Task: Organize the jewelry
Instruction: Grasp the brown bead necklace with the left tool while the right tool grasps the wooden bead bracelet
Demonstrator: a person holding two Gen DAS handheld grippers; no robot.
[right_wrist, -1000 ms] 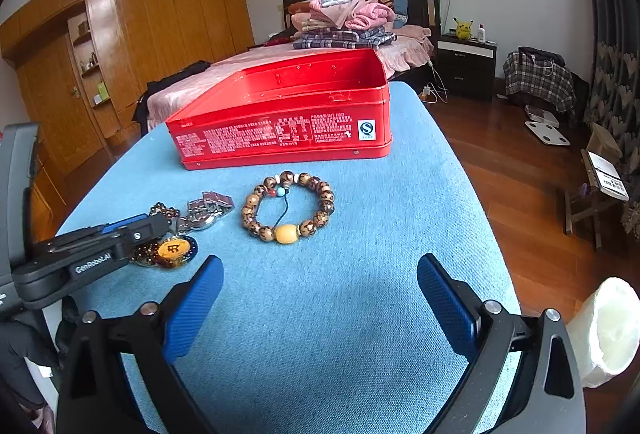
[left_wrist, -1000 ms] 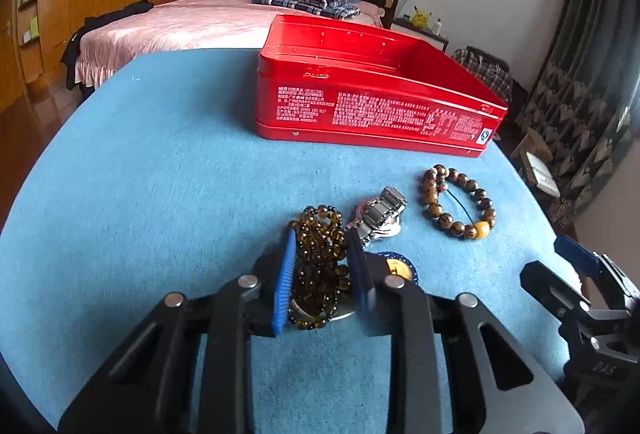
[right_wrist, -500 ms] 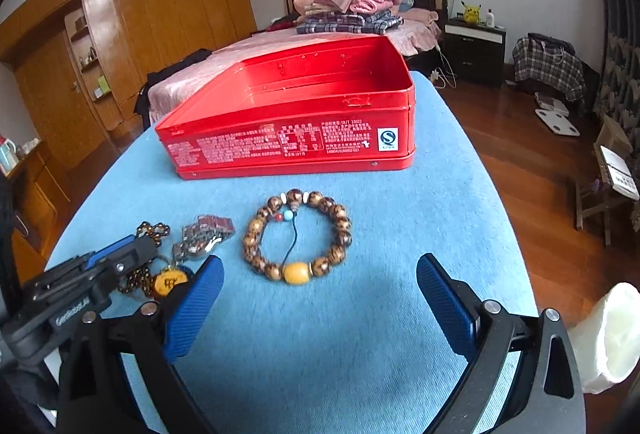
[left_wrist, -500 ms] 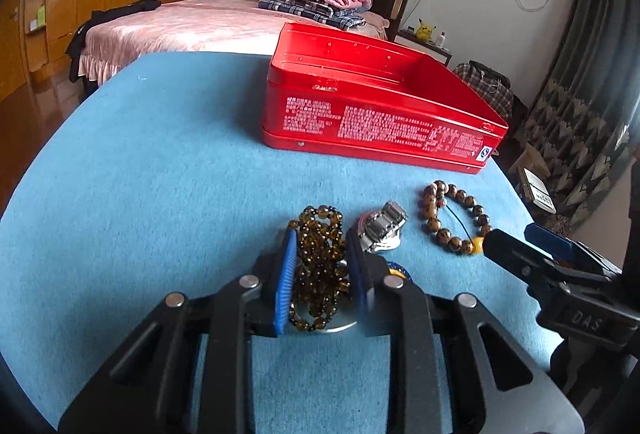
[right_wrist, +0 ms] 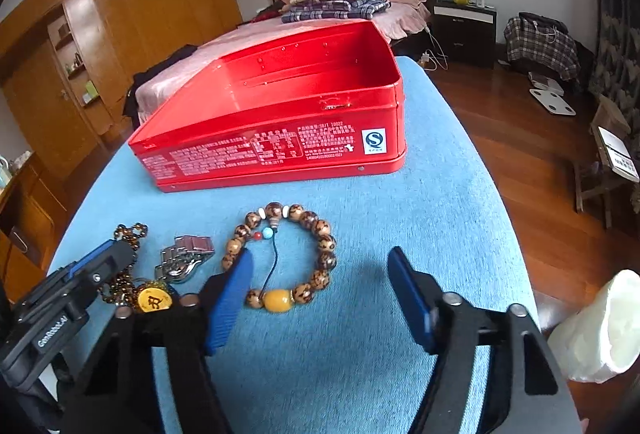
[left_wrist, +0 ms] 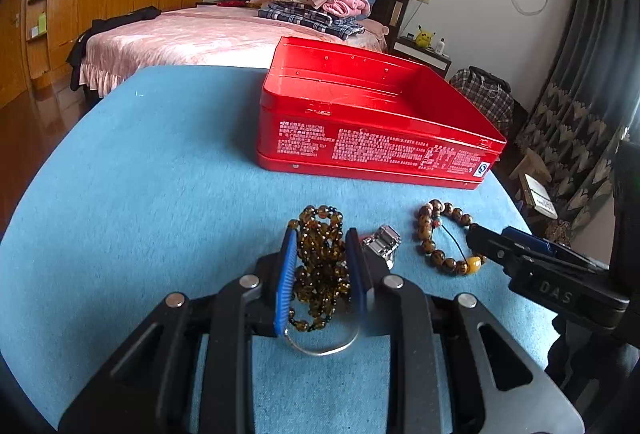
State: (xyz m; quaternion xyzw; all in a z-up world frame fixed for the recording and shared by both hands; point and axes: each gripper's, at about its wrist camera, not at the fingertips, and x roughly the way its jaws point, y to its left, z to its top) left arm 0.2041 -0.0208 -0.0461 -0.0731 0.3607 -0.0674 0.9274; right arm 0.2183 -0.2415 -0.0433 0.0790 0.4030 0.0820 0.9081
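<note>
An open red tin [left_wrist: 372, 122] stands at the back of the blue table. In front of it my left gripper [left_wrist: 321, 238] is shut on a dark amber bead necklace [left_wrist: 320, 266], with a silver hoop [left_wrist: 320, 348] showing below the beads. A metal watch [left_wrist: 382, 246] lies just right of that gripper, and further right a wooden bead bracelet [left_wrist: 426, 234]. My right gripper [right_wrist: 319, 258] is open low over the bracelet [right_wrist: 326, 242], its left finger [right_wrist: 232, 294] over the bracelet's left side. The red tin [right_wrist: 280, 138], watch [right_wrist: 184, 258] and yellow pendant [right_wrist: 154, 300] also show there.
The blue table [right_wrist: 440, 218] drops off at its right edge to a wooden floor. A white wrapped object [right_wrist: 592, 326] sits low at the right. A bed [left_wrist: 192, 38] with folded clothes stands behind the table.
My right gripper has moved forward and down onto the wooden bracelet, and its fingers have narrowed. My left gripper stays shut on the necklace and has come slightly closer to the tin.
</note>
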